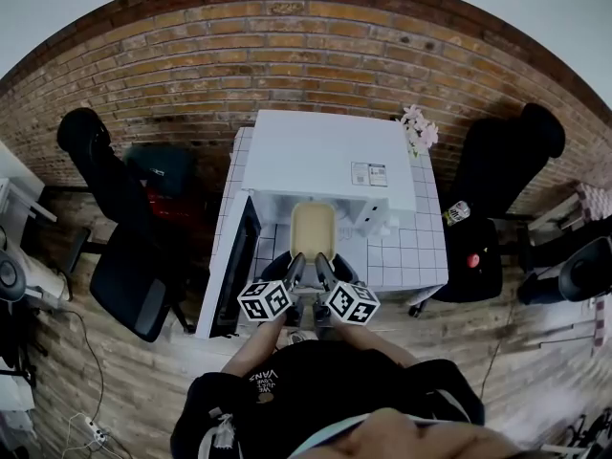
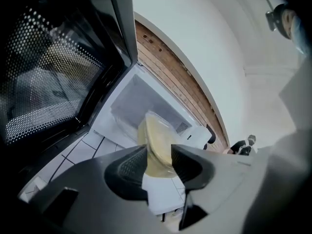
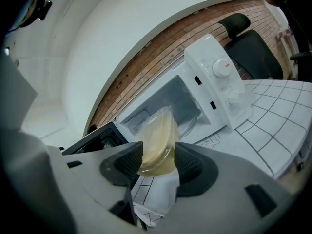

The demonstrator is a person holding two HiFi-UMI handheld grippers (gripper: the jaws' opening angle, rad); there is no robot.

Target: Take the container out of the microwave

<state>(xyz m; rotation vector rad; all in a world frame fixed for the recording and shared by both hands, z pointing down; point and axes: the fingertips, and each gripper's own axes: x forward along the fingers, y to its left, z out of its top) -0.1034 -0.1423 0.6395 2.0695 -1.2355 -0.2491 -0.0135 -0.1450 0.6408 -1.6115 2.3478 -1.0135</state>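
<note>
A clear plastic container (image 1: 312,229) with yellowish contents hangs just in front of the white microwave (image 1: 325,156), over the tiled table (image 1: 413,256). The microwave door (image 1: 234,277) stands swung open to the left. My left gripper (image 1: 295,262) and right gripper (image 1: 322,262) each clamp the container's near edge, side by side. In the left gripper view the container (image 2: 155,147) sits tilted between the pads of that gripper (image 2: 159,164), with the open cavity (image 2: 130,100) behind it. The right gripper view shows the right gripper (image 3: 158,164) pinching the container (image 3: 159,143), the microwave's control panel (image 3: 222,84) to the right.
The open door (image 2: 53,82) fills the left side close to the left gripper. Black office chairs stand left (image 1: 124,251) and right (image 1: 497,175) of the table. Pink flowers (image 1: 419,130) sit at the table's back right corner. A wood floor surrounds the table.
</note>
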